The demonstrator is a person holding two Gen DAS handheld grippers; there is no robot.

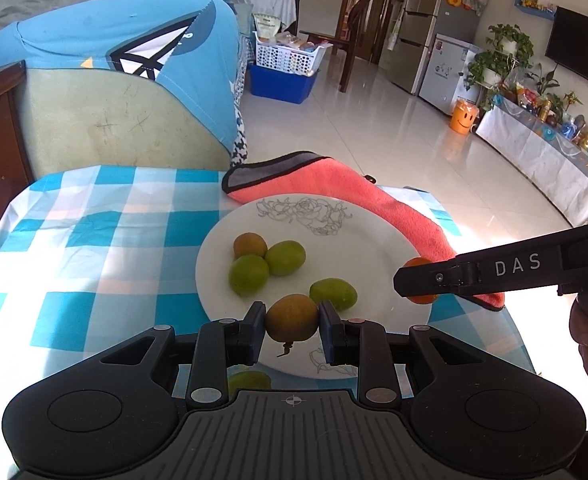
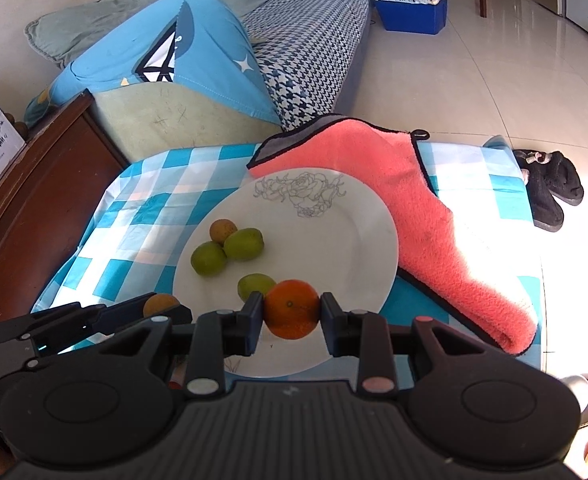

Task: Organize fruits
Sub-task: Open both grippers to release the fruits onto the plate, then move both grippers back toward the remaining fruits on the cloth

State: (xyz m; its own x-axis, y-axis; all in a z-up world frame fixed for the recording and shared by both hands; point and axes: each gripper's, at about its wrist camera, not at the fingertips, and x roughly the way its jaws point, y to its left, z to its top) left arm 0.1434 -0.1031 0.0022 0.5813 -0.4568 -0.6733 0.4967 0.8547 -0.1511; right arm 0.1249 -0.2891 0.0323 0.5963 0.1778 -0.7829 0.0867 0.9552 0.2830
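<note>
Left claw [image 1: 292, 330], seen from the left wrist, is narrowed onto a brownish fruit [image 1: 291, 318], pinching it between both fingers over the near rim of the white plate [image 1: 374, 248]; four more fruits lie on the plate, and the right claw [image 1: 418, 280] reaches in from the right with an orange [image 1: 420, 299]. From the right wrist, the right claw [image 2: 292, 316] grips that orange [image 2: 291, 314] above the plate [image 2: 334, 232], which sits on the checked bench [image 2: 134, 208] beside a pink towel [image 2: 434, 208].

Both wrist views look forward, close above the shared plate [image 1: 374, 240] (each from its tongs).
</note>
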